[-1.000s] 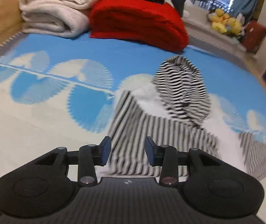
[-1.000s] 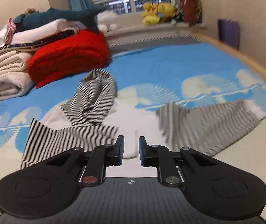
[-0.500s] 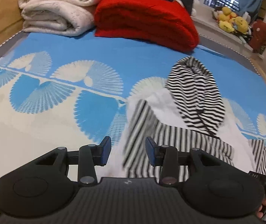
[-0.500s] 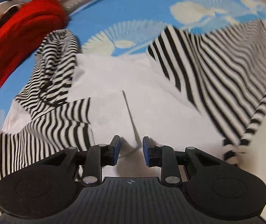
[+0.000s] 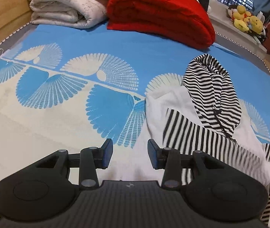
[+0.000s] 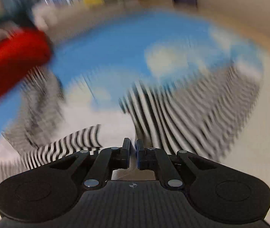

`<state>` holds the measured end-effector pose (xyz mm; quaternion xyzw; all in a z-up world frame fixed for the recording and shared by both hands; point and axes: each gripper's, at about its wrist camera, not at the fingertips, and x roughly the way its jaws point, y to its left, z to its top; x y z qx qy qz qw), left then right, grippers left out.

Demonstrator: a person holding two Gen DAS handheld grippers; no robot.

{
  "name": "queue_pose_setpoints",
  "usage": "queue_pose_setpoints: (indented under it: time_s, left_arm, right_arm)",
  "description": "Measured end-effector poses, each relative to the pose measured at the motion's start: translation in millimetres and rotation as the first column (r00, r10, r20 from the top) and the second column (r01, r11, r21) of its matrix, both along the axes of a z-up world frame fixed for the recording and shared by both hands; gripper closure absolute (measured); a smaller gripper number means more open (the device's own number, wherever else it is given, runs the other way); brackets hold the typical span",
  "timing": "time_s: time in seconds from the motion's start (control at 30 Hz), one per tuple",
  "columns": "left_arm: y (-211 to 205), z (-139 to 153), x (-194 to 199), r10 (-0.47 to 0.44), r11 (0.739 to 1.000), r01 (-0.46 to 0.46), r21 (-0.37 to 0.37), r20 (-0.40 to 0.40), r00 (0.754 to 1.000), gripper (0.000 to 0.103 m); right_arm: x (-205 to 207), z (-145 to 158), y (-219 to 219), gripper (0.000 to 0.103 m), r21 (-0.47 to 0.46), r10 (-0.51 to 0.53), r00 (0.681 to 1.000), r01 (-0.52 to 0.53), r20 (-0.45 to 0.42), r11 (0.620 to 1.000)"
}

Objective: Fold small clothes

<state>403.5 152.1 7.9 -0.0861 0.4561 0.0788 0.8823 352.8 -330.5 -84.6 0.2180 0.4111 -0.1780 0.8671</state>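
Observation:
A small hooded top (image 5: 174, 110) with a white body, striped hood (image 5: 212, 93) and striped sleeves lies on the blue and white bedspread (image 5: 97, 57). My left gripper (image 5: 130, 156) is open and empty, just above the top's white left edge. In the blurred right wrist view the top (image 6: 165, 114) fills the middle. My right gripper (image 6: 133, 153) has its jaws nearly together on the top's white bottom hem, with a striped sleeve (image 6: 191, 117) stretching away to the right.
A folded red blanket (image 5: 159, 15) and a folded cream blanket (image 5: 66, 5) lie at the far end of the bed. Yellow plush toys (image 5: 245, 19) sit on a ledge at the far right. A wooden bed edge (image 5: 0, 19) runs along the left.
My right gripper's jaws have closed on the top's white hem and it is moving fast, blurring its view. My left gripper has shifted left, from over the striped sleeve to the top's left edge.

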Motion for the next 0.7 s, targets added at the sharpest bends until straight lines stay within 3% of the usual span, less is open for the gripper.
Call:
queue_pose_setpoints:
  time_s: [0.03, 0.1, 0.17, 0.23, 0.27, 0.33, 0.4, 0.47, 0.5, 0.57, 0.7]
  left_arm:
    - [-2, -1, 0, -0.002, 1.000, 0.002, 0.000, -0.003, 1.000, 0.058]
    - [-9, -3, 1, -0.008, 1.000, 0.008, -0.001, -0.011, 1.000, 0.058]
    - [-18, -5, 2, -0.023, 1.000, 0.023, -0.010, -0.016, 1.000, 0.058]
    - [-27, -7, 4, -0.037, 0.999, 0.036, -0.017, -0.022, 0.999, 0.058]
    - [-32, -9, 5, -0.042, 0.999, 0.041, -0.021, -0.027, 0.999, 0.058]
    - [-41, -14, 8, -0.053, 0.998, 0.051, -0.037, -0.041, 0.998, 0.058]
    - [-51, -19, 9, -0.068, 0.997, 0.066, -0.042, -0.057, 0.996, 0.058]
    - [-62, -23, 10, -0.094, 0.995, 0.092, -0.036, -0.064, 0.993, 0.058]
    - [-70, -27, 11, -0.115, 0.993, 0.113, -0.029, -0.068, 0.991, 0.058]
    - [-80, -40, 13, -0.147, 0.989, 0.145, -0.028, -0.094, 0.985, 0.058]
    - [-92, -86, 16, -0.158, 0.987, 0.149, -0.054, -0.242, 0.957, 0.058]
  right_arm:
    - [-1, -7, -7, 0.096, 0.024, -0.028, 0.999, 0.029, -0.039, 0.999]
    - [-8, 0, -7, 0.093, -0.057, -0.063, 0.998, 0.062, -0.003, 0.996]
    - [-12, 12, 5, 0.093, -0.091, 0.026, 0.995, -0.017, 0.098, 0.996]
    - [-8, 7, 15, 0.092, -0.021, 0.173, 0.976, -0.171, 0.134, 0.985]
    - [-3, -5, 19, 0.092, 0.012, 0.234, 0.968, -0.236, 0.091, 0.972]
    - [10, -37, 22, 0.093, 0.066, 0.290, 0.952, -0.285, -0.097, 0.956]
    - [6, -40, 14, 0.092, 0.085, 0.247, 0.967, -0.241, -0.069, 0.967]
    - [4, -30, 17, 0.087, 0.038, 0.275, 0.961, -0.274, -0.023, 0.961]
    - [3, -32, 20, 0.082, 0.008, 0.304, 0.952, -0.304, -0.034, 0.953]
    - [4, -46, 20, 0.080, 0.018, 0.338, 0.937, -0.338, -0.089, 0.941]
    - [-1, -24, 8, 0.079, -0.030, 0.340, 0.940, -0.341, -0.029, 0.940]
